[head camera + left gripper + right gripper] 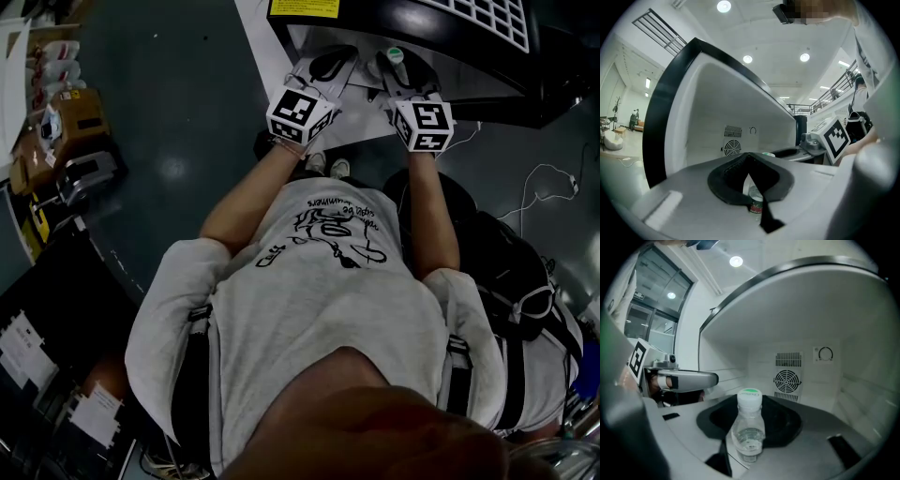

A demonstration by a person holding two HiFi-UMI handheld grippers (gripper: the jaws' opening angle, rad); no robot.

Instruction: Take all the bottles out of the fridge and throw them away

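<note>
Jaws on the right gripper [405,70] are clamped on a clear green-capped bottle [749,427]. It stands upright between the pads with a bit of liquid in the bottom. The left gripper [322,66] has its jaws pulled in close around a small red-labelled bottle [756,201]. It looks pinched between the black pads, though only a sliver of it shows through the gap.

Room-wise, the floor [187,122] is dark grey. Some cardboard boxes [80,108] are piled along its left edge and a white cable [548,183] trails over on the right. From the gripper views it's a big hall with round ceiling lights, railings up high and tall windows.

The fridge [717,103] is a small one with a black shell, a white inside and its front open. The back wall has a round fan grille [787,379] with a slotted vent above it and a little dial [825,354] off to the right. I can't see anything sitting loose on the fridge floor. Both bottles are up in the grippers, just inside the open front.

Both of the person's forearms are stretched straight out in front, side by side, with the two grippers close together and poking into the fridge opening. The right one is reaching in a touch further than the left.
</note>
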